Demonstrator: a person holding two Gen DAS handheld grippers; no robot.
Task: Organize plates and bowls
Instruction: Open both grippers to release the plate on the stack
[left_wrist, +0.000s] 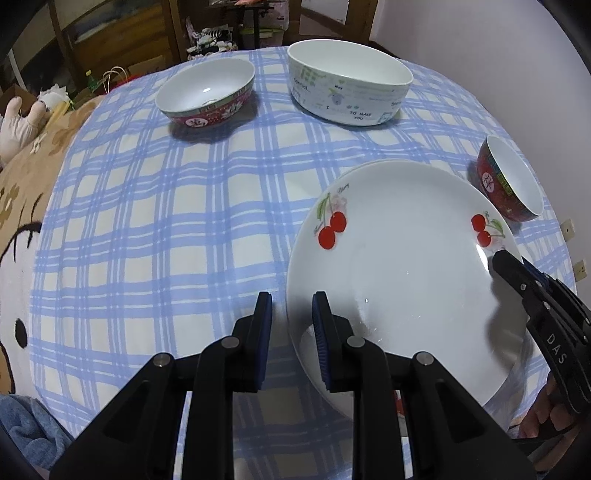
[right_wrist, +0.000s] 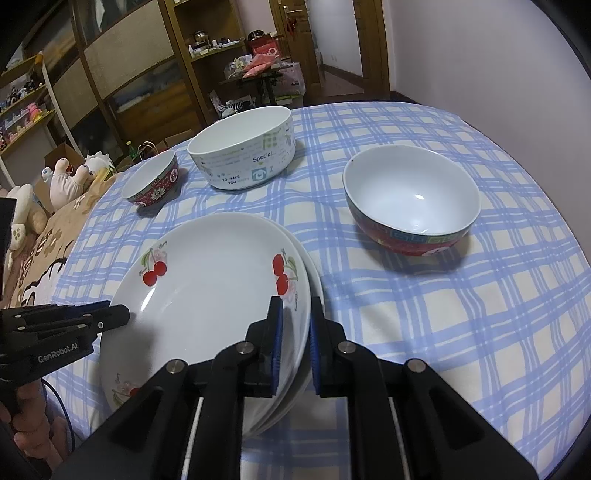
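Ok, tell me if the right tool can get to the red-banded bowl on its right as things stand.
Probably not yet: the right tool is clamped on the rim of the white cherry-print plate. The blue checked cloth between it and the red-banded white bowl lies bare, so after releasing, the way looks free.

Both grippers, left gripper (left_wrist: 290, 306) and right gripper (right_wrist: 295, 314), are built of black plastic with blue ribbed pads (left_wrist: 320, 339), silver pivot pins and white lettering.
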